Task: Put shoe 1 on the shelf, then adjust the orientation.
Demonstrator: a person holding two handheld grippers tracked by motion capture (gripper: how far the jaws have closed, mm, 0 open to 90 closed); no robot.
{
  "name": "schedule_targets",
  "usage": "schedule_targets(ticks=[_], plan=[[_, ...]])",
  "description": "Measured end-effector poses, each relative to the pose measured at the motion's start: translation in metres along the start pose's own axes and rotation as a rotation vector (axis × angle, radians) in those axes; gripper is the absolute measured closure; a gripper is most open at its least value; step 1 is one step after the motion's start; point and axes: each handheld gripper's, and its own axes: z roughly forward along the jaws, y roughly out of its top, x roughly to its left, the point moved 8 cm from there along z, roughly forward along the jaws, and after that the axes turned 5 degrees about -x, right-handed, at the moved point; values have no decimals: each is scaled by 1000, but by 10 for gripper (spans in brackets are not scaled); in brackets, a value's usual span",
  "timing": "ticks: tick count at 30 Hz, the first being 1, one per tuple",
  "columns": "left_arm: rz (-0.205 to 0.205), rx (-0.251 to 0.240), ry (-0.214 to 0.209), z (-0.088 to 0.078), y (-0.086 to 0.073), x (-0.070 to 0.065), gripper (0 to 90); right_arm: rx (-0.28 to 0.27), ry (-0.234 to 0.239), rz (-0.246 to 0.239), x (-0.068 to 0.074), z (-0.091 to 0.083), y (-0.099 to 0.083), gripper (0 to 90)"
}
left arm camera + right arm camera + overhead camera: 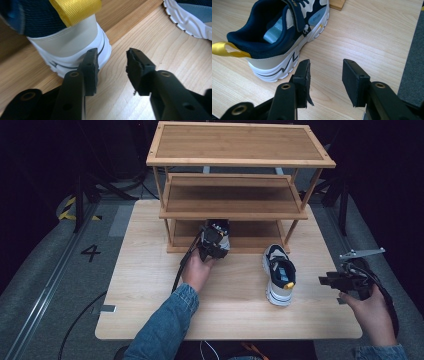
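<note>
Left gripper (214, 245) hung with jaws apart and empty behind a navy-and-white sneaker (67, 35) at the three-tier bamboo rack's (240, 160) bottom shelf, seemingly released there; its twin sneaker (280, 275) waited nearby beside the right gripper (325, 75), also open.

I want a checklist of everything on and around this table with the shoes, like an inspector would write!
Surface: pale wooden table, bare apart from the items below.
Job's things: one navy-and-white sneaker lies on the table; a second sneaker with a yellow heel loop sits at the bottom shelf of the bamboo shoe rack.
Clutter: nothing seen.
Grippers: left tongs are open just behind the second sneaker's heel, nothing between them; right tongs are open, near the table's right edge, empty.
Cables: a black cable trails from the left tongs.
Surroundings: grey floor with a painted 4, dark beyond.
</note>
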Motion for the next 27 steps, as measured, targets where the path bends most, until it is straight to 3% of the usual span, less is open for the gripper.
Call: schedule_targets(ticks=[5,9,15,18,27], plan=[[50,10,24,-22,1,-8,546,-6,9,-19,6,1,6,585],[75,33,8,-39,-4,-16,523,-6,23,-47,12,1,13,573],[56,56,-34,-62,-16,-16,492,-4,51,-89,23,1,23,546],[60,72,-37,-70,-23,-12,458,-3,65,-126,29,3,28,534],[-3,118,-14,-89,-48,2,432,4,151,-227,59,9,43,510]])
